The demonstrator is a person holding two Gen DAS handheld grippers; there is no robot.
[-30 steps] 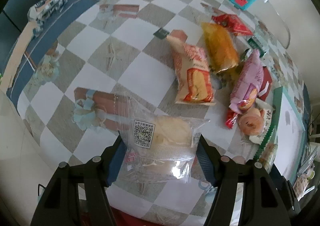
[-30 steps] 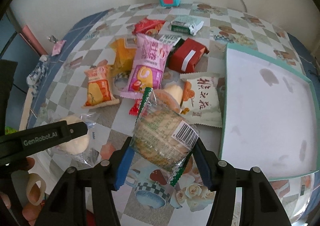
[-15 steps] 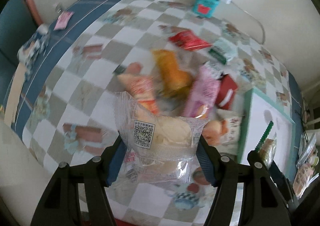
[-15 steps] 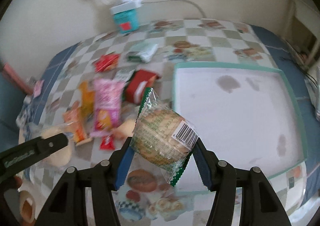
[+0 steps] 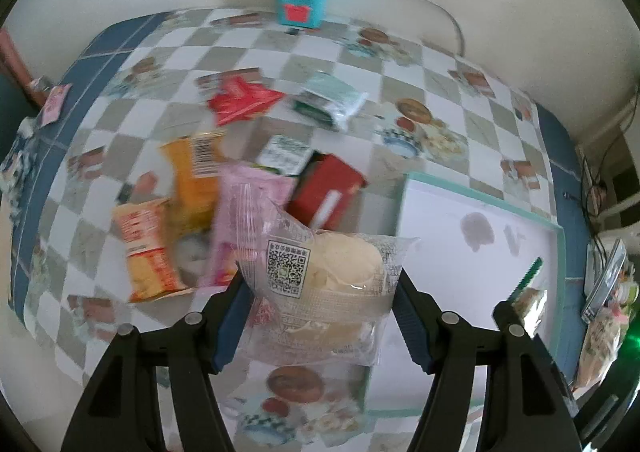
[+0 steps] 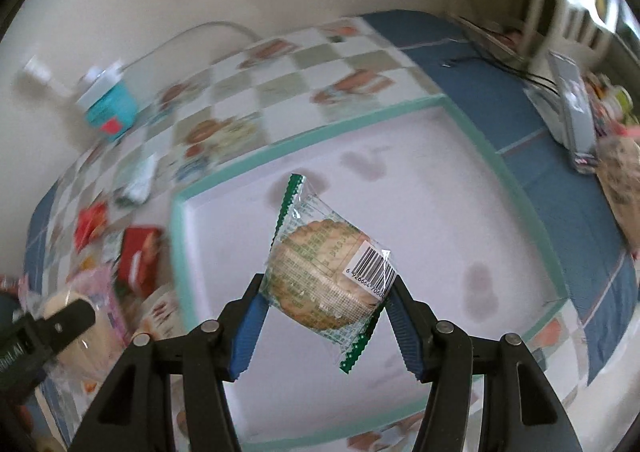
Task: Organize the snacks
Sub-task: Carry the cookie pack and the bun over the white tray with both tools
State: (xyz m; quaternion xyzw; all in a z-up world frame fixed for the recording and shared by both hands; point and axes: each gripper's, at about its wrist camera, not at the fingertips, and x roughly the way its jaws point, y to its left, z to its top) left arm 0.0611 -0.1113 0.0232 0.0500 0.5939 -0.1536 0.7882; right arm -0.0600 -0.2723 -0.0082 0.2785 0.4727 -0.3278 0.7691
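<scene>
Slippage is the risk: the left tongs [image 5: 320, 316] clamp a clear-wrapped bun [image 5: 340, 276] and the right tongs [image 6: 322, 322] clamp a biscuit pack [image 6: 324, 276] above the white tray [image 6: 436, 101] ahead, and crinkly film could slide free before either is over the tray.

The white tray with the teal rim [image 6: 400, 139] lies bare and open to approach from above; left of it, a red box [image 5: 326, 191] and loose snack packets [image 5: 192, 175] crowd the checked bench [image 5: 256, 51]
</scene>
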